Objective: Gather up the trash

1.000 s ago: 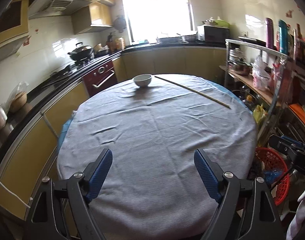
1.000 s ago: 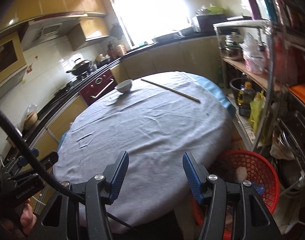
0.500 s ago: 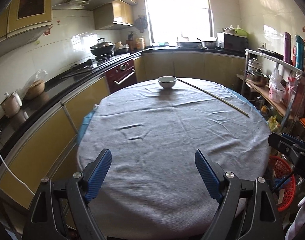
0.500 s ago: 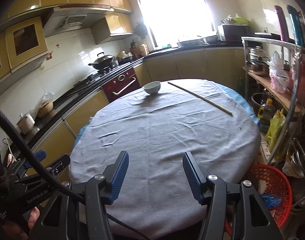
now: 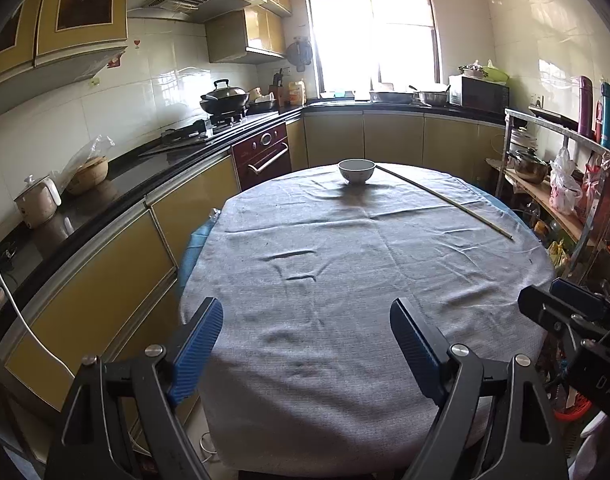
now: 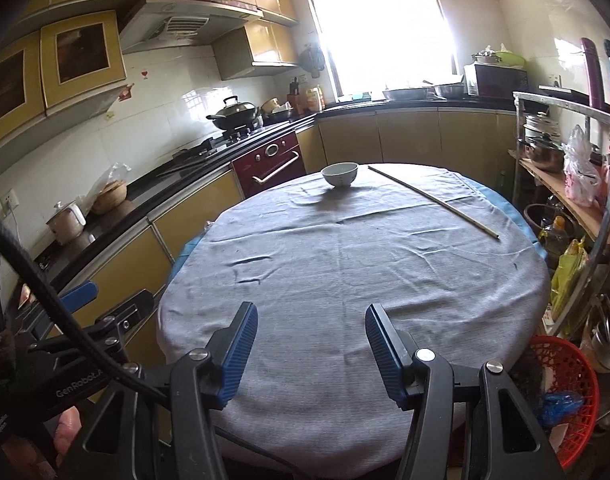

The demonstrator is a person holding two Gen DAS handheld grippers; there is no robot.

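My left hand-held gripper [image 5: 306,346] gapes wide with nothing between its blue pads, over the near edge of the grey-clothed round tabletop [image 5: 345,272]. My right hand-held gripper [image 6: 311,350] is spread narrower, also holding nothing, above the same edge. On the far side a white bowl [image 5: 356,171] sits upright, a long thin stick [image 5: 445,200] lying just right of it. Red basket [image 6: 565,392] on the floor right of the tabletop holds something blue and something pale, probably trash, too blocked to tell. Kitchen counter [image 5: 105,188] runs along the left.
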